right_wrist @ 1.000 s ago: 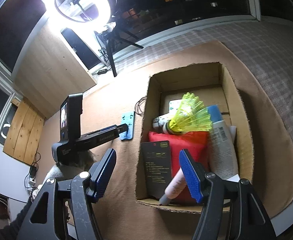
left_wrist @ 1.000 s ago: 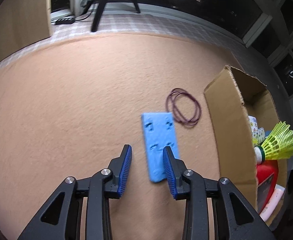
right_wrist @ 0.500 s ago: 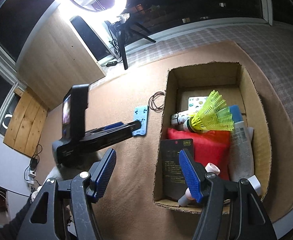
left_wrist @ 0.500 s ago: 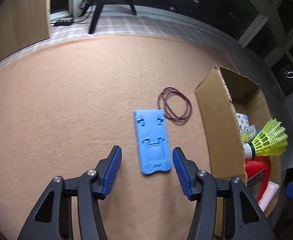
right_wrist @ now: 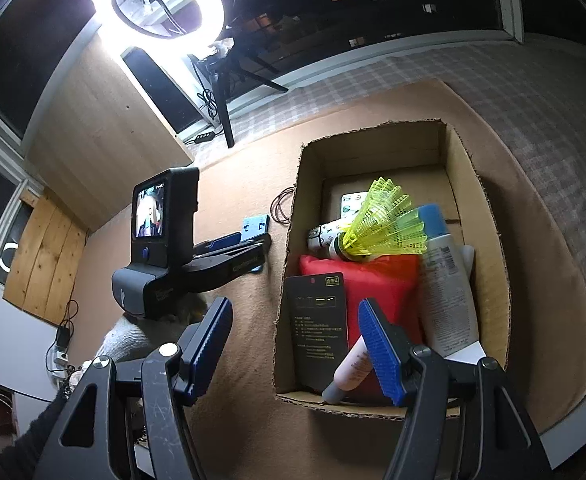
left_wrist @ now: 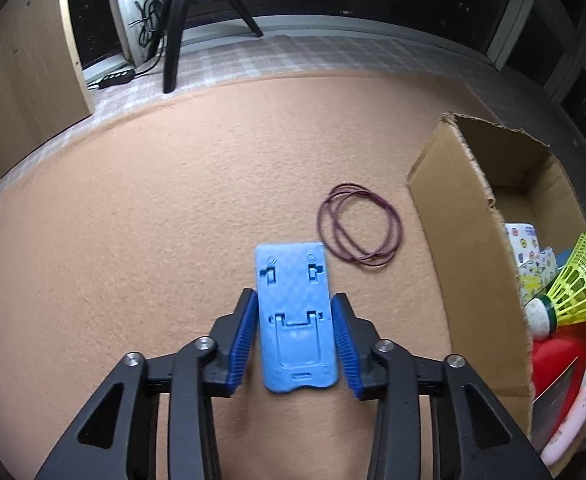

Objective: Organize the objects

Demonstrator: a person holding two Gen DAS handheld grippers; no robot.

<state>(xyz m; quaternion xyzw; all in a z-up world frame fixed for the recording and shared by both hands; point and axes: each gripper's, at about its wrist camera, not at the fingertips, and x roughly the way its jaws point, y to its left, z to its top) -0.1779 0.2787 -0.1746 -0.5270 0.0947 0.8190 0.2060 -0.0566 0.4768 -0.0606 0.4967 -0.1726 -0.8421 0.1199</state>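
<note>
On the peach felt mat [left_wrist: 133, 240], left gripper [left_wrist: 295, 340] closing astride blue phone stand [left_wrist: 293, 312], pads just beside its edges, likely bound for cardboard box [left_wrist: 465, 240]; right gripper [right_wrist: 293, 344] half open, empty

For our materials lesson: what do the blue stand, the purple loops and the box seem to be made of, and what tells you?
Blue stand: probably moulded plastic, matte; cut-out slots and a faint woven surface texture.
Purple loops: likely rubber or elastic; thin, limp coils lying flat on the mat.
Box: corrugated cardboard, plain brown; ragged torn rim and a fluted edge.
</note>
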